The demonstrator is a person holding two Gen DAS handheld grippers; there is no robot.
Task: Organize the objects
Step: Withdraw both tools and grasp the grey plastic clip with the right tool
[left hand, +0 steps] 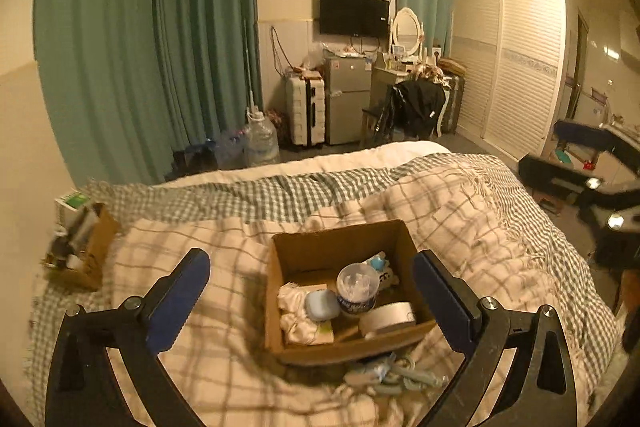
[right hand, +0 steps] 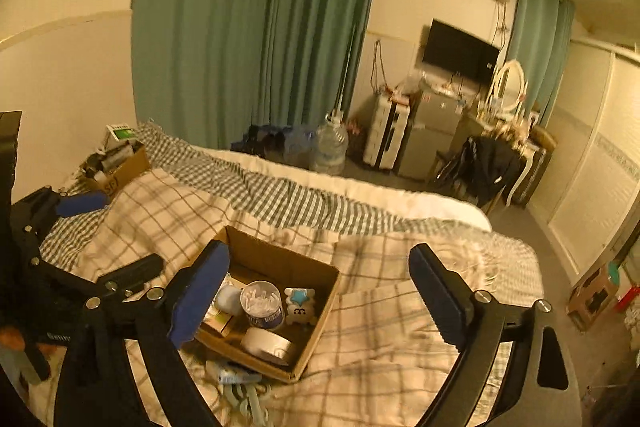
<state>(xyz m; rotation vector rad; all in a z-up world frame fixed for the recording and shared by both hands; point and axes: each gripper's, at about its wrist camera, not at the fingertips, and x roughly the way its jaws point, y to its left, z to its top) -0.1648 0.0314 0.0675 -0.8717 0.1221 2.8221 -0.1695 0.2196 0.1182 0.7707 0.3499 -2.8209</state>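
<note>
An open cardboard box [left hand: 320, 247] sits on the plaid blanket and also shows in the right wrist view [right hand: 276, 259]. Inside are a round cotton-swab tub [left hand: 357, 287], a blue case [left hand: 321, 305], a white tape roll [left hand: 387, 319], white cloth [left hand: 292, 311] and a small star toy [right hand: 300, 303]. Pale blue clips [left hand: 394, 377] lie on the blanket in front of the box. My left gripper [left hand: 312, 303] is open and empty above the box. My right gripper [right hand: 320, 299] is open and empty, over the box's right side. The left gripper also shows in the right wrist view [right hand: 116, 239].
A second cardboard box [left hand: 86, 247] of small items stands at the bed's far left corner. The bed [left hand: 460, 203] fills the foreground. Beyond it are green curtains [left hand: 152, 39], water jugs [left hand: 260, 139], a suitcase [left hand: 306, 109], a small fridge and a dressing table.
</note>
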